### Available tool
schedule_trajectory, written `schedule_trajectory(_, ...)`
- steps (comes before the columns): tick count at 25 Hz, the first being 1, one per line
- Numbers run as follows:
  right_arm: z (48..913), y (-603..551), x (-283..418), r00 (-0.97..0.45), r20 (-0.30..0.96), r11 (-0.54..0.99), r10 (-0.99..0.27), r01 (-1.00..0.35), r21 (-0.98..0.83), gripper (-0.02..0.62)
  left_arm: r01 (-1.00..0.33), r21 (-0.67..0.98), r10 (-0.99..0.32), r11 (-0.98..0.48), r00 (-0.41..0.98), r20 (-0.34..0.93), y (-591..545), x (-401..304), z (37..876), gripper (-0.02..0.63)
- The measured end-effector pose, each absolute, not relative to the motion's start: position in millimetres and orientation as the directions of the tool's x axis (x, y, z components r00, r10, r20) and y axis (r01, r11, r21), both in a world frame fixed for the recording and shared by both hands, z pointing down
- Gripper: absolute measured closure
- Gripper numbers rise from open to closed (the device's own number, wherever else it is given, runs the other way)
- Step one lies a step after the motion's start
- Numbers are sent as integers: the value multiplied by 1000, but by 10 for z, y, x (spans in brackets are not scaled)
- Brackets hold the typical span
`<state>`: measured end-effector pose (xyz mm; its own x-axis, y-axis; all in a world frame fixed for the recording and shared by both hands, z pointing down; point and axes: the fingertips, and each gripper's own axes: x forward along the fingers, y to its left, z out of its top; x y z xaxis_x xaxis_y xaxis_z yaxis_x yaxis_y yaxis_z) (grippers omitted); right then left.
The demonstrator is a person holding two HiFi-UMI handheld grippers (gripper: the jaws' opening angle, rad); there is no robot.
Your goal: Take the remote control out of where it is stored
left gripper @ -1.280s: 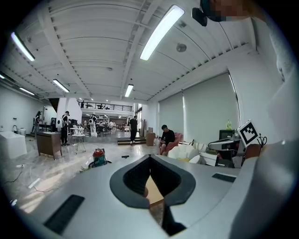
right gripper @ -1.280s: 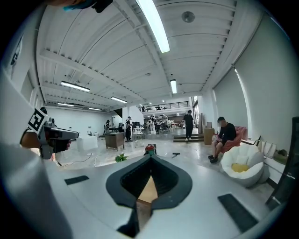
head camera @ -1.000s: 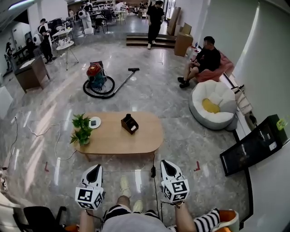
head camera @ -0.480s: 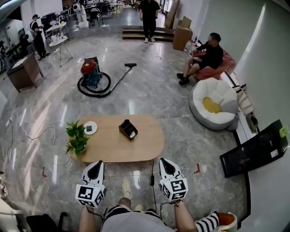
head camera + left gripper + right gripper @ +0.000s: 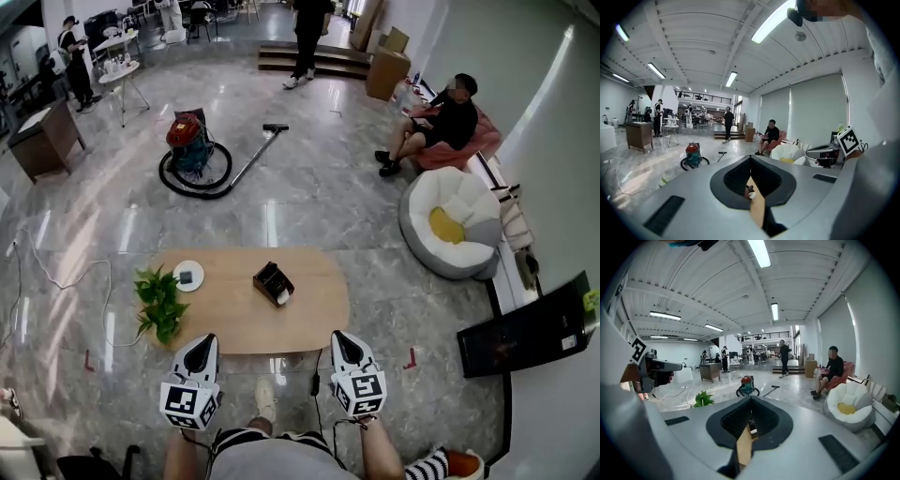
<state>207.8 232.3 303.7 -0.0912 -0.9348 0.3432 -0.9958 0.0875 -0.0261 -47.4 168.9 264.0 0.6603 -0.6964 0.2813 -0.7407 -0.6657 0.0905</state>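
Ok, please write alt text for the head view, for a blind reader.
Seen from above, the left gripper and right gripper, both shut and empty, are held just short of an oval wooden table bearing a black holder, a plant and a small plate. Beyond are a vacuum cleaner and a seated person.

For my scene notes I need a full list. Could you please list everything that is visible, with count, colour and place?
coffee table: one, light wood, oval, floor centre
holder: one, black, middle of the table, something pale in it
plant: one, green, table's left end
plate: one, white, beside the plant
vacuum cleaner: one, red and teal, floor beyond the table
beanbag chair: one, white, yellow cushion, right side
screen: one, black, by the right wall
seated person: one, black clothes, red seat, right
standing person: one, black clothes, far end
left gripper, right gripper: two, grey, shut, empty, before the table's near edge
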Motion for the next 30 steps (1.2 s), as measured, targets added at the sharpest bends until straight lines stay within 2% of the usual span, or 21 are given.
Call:
schedule_trajectory(14, 3402, 1495, 1713, -172, 412, 193, -895, -981, 7, 588, -720, 143, -656, -679, 683, 321, 1038, -436, 3081, 600)
schedule_trajectory(30, 4331, 934, 1830, -261, 500, 315, -826, -949, 24, 588, -785, 167, -693, -597, 609, 385, 678, -382, 3907, 600)
